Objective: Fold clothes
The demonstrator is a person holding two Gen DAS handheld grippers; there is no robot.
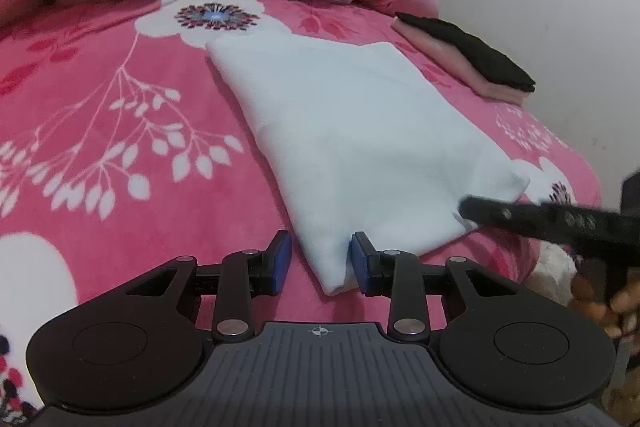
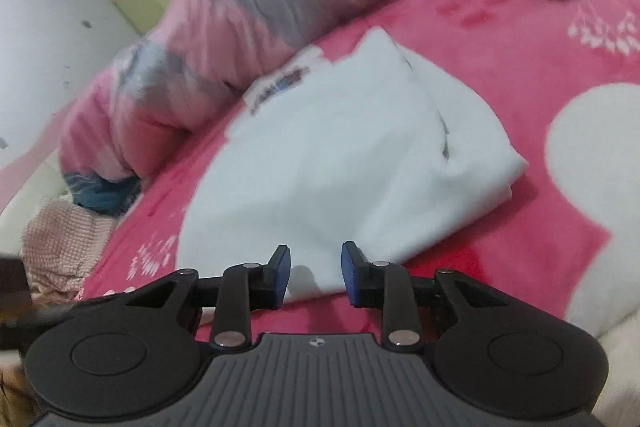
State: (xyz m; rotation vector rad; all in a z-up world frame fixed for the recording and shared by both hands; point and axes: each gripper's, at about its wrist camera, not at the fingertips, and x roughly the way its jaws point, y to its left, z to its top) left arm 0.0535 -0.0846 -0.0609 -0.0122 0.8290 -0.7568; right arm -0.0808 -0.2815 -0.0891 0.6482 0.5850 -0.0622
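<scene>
Left claw (image 1: pixel 320 263) spread astride white cloth (image 1: pixel 360 147) corner; right claw (image 2: pixel 316 273) likewise spread. Risk: shallow pinch slips, fold unravels.

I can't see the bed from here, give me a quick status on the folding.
Left gripper and right gripper both open, each straddling a near corner of the white garment. Garment folded, flat on pink blanket. Nothing in the way.
</scene>
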